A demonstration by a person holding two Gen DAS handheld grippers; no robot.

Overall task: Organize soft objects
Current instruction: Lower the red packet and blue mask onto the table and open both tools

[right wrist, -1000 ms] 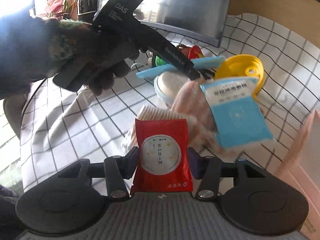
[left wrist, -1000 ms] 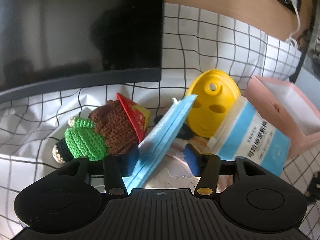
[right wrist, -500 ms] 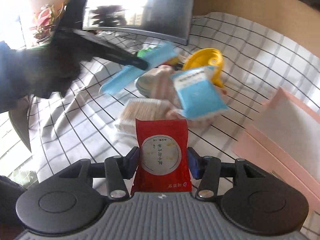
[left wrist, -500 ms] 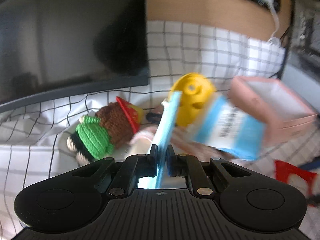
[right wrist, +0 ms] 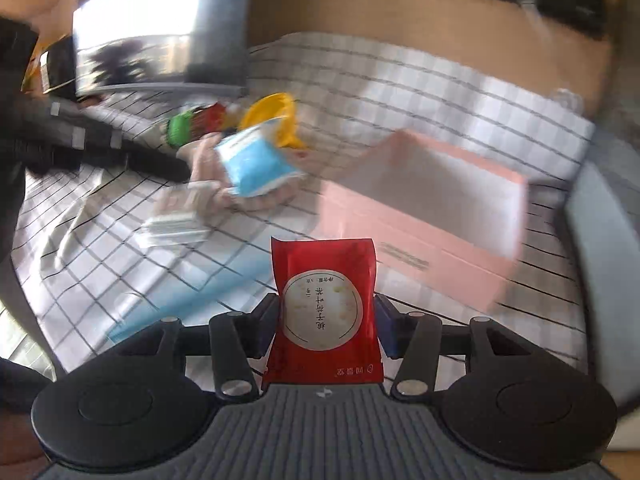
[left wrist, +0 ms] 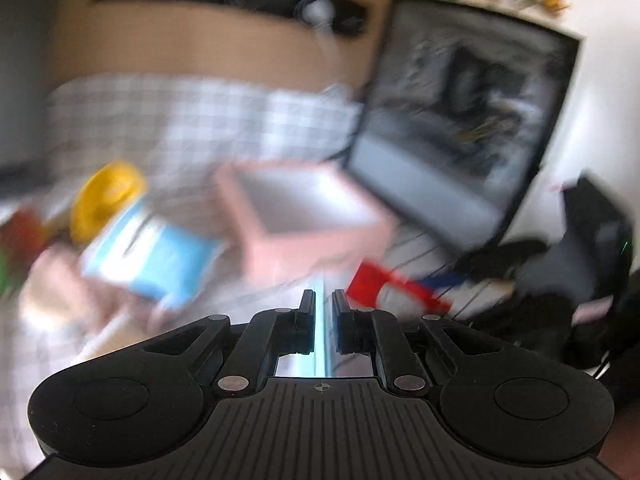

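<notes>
1. The left gripper [left wrist: 323, 300] is clamped on a blue mask [left wrist: 322, 336], seen edge-on as a thin pale strip between the 2 fingers.
2. In the right wrist view that mask [right wrist: 192, 296] shows as a long blue strip above the checked cloth [right wrist: 400, 80], low at left.
3. The right gripper [right wrist: 326, 312] is clamped on a red packet [right wrist: 325, 312], held upright, its white round label facing the camera.
4. From the left wrist view the red packet [left wrist: 376, 280] shows just right of the mask, blurred.
5. A pink box [right wrist: 432, 208] lies open on the cloth, beyond and to the right of the packet; the left view shows the box [left wrist: 304, 220] straight ahead of the mask.
6. A pile sits left of the box: a blue-and-white pack [right wrist: 256, 160], a yellow lid [right wrist: 272, 116], a green-and-brown crochet toy [right wrist: 192, 124].
7. A monitor [right wrist: 160, 28] stands behind the pile.
</notes>
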